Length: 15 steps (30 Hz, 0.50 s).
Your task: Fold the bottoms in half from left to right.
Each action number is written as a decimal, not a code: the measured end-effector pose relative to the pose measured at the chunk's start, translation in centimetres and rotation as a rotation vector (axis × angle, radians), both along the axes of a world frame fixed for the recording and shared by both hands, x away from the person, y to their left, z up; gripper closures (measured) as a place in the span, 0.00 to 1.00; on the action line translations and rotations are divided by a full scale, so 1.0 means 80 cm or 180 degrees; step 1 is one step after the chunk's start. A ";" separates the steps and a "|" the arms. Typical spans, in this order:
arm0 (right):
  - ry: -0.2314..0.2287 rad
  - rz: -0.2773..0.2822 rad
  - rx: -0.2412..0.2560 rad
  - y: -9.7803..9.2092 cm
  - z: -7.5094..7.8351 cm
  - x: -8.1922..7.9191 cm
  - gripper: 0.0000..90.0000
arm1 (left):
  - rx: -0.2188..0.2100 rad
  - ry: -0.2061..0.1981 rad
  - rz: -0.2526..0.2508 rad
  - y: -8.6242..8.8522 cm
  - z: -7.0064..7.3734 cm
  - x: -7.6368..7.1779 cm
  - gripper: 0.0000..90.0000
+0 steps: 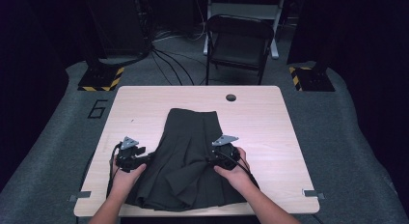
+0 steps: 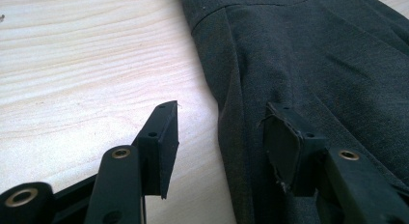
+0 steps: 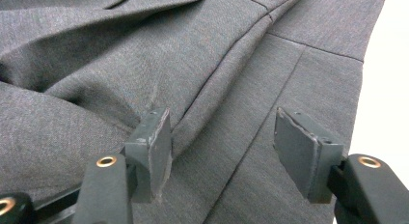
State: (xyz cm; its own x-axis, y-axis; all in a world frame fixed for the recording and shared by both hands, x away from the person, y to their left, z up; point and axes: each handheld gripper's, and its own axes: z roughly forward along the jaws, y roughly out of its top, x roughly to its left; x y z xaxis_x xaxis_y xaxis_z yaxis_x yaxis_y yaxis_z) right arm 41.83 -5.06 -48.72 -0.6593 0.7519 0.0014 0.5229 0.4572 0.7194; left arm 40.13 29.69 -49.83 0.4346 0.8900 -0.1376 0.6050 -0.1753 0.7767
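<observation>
In the high view the bench (image 1: 144, 108) is lit from above while the frame's edges and corners fall into near black. The picture is soft and low in detail. In the left gripper view the wood is bright at upper left, and the dark skirt (image 2: 308, 64) is dim. The right gripper view blows out to white along its right edge.

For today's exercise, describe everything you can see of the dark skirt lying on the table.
The skirt is dark grey, of a fine woven cloth, pleated, with a stitched panel at its narrow waist end. It lies flat on the light wooden table, waist away from the person, hem flared wide at the near edge, folds rumpled in the middle. The left gripper straddles its left edge with jaws open, one over wood, one over cloth. The right gripper is open over its right side.
</observation>
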 end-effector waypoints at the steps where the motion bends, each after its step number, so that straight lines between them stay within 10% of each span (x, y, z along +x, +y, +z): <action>1: 0.0000 0.0000 0.0000 0.000 0.000 0.000 0.42 | -0.0001 -0.0002 -0.0001 0.000 0.000 0.000 0.52; 15: -0.0154 0.0351 0.0132 0.043 0.024 -0.018 0.39 | 0.0030 -0.0024 -0.0028 -0.001 0.001 0.000 0.52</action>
